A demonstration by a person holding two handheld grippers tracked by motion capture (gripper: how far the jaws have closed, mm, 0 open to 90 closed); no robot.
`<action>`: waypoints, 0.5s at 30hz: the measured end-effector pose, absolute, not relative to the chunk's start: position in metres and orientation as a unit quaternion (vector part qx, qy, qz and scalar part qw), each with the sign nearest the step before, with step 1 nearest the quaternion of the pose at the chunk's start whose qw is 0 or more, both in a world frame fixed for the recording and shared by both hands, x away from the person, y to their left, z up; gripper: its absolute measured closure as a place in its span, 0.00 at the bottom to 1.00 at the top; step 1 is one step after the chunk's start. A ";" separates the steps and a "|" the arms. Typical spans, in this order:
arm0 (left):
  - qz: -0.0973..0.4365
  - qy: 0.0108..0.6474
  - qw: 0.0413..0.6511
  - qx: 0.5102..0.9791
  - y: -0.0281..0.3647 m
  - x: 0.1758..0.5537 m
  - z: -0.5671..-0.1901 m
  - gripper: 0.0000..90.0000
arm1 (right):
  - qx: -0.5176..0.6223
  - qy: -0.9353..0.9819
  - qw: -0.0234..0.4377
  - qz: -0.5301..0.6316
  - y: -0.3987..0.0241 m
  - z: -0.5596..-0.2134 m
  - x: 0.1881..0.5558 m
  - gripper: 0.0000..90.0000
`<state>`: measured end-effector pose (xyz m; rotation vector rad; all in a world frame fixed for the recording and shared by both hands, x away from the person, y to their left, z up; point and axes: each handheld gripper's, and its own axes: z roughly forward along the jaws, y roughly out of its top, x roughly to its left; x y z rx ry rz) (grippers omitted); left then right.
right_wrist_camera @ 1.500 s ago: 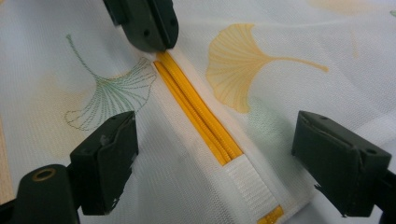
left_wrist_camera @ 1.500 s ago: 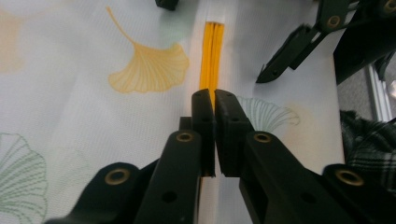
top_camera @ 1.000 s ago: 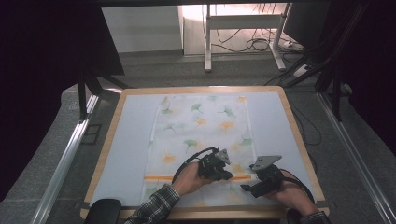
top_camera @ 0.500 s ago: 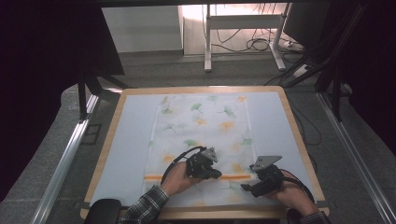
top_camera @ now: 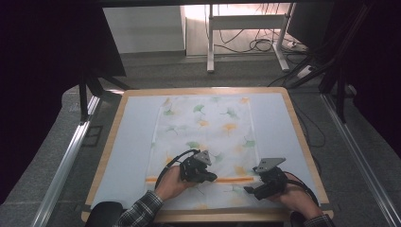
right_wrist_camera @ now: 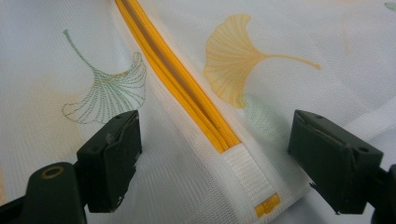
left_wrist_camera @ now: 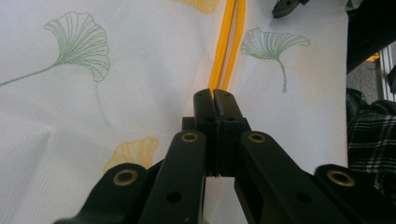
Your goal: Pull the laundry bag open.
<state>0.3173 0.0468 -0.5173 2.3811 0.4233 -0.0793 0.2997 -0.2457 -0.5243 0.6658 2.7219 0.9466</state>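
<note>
1. Lying flat on the pale table (top_camera: 132,142): a white mesh laundry bag (top_camera: 208,127) printed with green and orange ginkgo leaves, spread ahead of and beneath both grippers.
2. Running across the bag between the two grippers: an orange zipper (top_camera: 231,180), its line passing right under the left gripper's tips and ending just short of the right gripper.
3. Resting on the bag with jaws pressed fully together: the left gripper (top_camera: 213,178), tips sitting at the zipper line (left_wrist_camera: 227,51); seemingly pinching the slider there, though hiding it under the tips, so not telling for certain.
4. Stretching straight ahead of those closed tips in the left gripper view: the two orange zipper tapes, parted slightly, with green leaf prints to either side.
5. Showing at the top edge beyond the zipper in that view: a tip of the right gripper (left_wrist_camera: 286,6).
6. Sitting spread wide over the bag: the right gripper (right_wrist_camera: 215,154), one jaw on each side of the zipper's end, clamping nothing.
7. Lying between those open jaws: the closed zipper end (right_wrist_camera: 219,140) and its white fabric tab (right_wrist_camera: 250,175) with a small orange mark.
8. Holding each gripper from behind: a hand, a plaid sleeve (top_camera: 142,210) behind the left one.
</note>
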 end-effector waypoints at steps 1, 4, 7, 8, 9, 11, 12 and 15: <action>-0.029 0.164 0.353 0.921 0.048 0.317 -0.517 1.00 | 0.224 0.916 0.092 0.319 -0.246 -0.524 0.300 0.19; -0.027 0.165 0.353 0.920 0.051 0.316 -0.517 1.00 | 0.225 0.916 0.092 0.320 -0.246 -0.525 0.300 0.19; -0.025 0.168 0.357 0.918 0.055 0.314 -0.517 1.00 | 0.224 0.916 0.092 0.320 -0.246 -0.525 0.300 0.19; -0.025 0.168 0.358 0.918 0.056 0.314 -0.517 1.00 | 0.224 0.916 0.092 0.320 -0.246 -0.525 0.300 0.19; -0.024 0.169 0.360 0.917 0.057 0.313 -0.517 1.00 | 0.224 0.916 0.092 0.320 -0.246 -0.525 0.300 0.19; -0.025 0.173 0.366 0.914 0.059 0.313 -0.518 1.00 | 0.225 0.915 0.092 0.321 -0.246 -0.525 0.300 0.19; -0.025 0.172 0.369 0.913 0.059 0.313 -0.519 1.00 | 0.225 0.915 0.092 0.321 -0.246 -0.525 0.300 0.19; -0.025 0.174 0.370 0.912 0.061 0.312 -0.519 1.00 | 0.225 0.915 0.092 0.321 -0.246 -0.525 0.300 0.19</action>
